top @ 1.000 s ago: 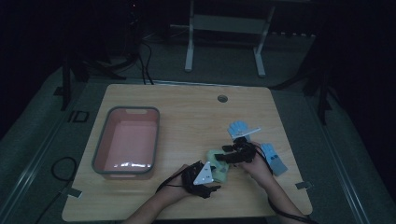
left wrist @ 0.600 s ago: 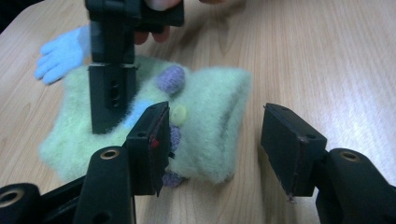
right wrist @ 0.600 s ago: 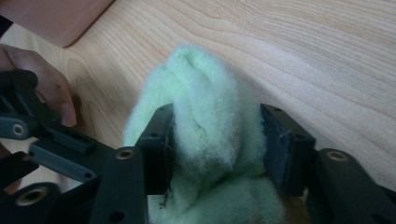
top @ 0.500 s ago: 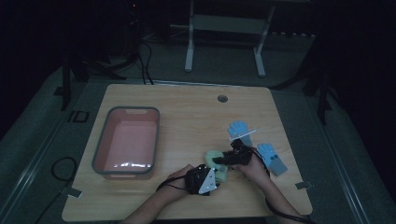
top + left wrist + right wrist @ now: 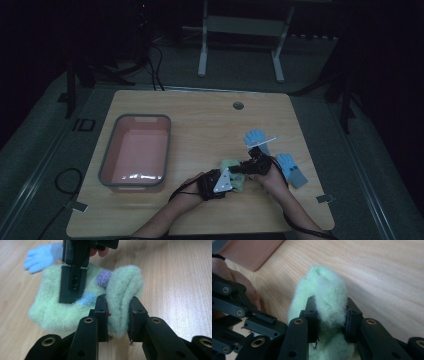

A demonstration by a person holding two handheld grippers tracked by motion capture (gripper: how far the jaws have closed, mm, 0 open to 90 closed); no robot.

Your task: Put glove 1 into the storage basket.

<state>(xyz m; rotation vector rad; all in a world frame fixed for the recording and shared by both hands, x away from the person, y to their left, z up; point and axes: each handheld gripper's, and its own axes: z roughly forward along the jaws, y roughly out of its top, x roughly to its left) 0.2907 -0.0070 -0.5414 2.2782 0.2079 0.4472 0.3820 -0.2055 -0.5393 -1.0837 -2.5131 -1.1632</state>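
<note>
- The left gripper (image 5: 117,317) is clenched on a raised fold of the fuzzy green mitten (image 5: 75,305); its jaws have just been closing, and the fleece now bulges between the pads.
- The right gripper (image 5: 330,315) likewise pinches a ridge of the same mitten, its jaws having just been closing too, with the pile squeezed between them.
- In the high view the mitten (image 5: 231,167) lies on the wooden surface (image 5: 200,115) near the front edge, between the two hands, with both grippers meeting over it.
- To do this step well, I judge both grips should bite deep into the fabric rather than the loose fluff, and the hands should lift together so the mitten is not stretched or pulled from one side.
- A small purple bobble (image 5: 103,277) and a light blue patch (image 5: 87,298) sit on the mitten; avoid snagging them.
- Two blue gloves (image 5: 256,139) (image 5: 291,169) lie on the surface just beyond the right hand, apart from the grip.
- The pink bin (image 5: 111,155) with a grey rim stands at the left of the surface, well apart from the mitten, and looks empty.
</note>
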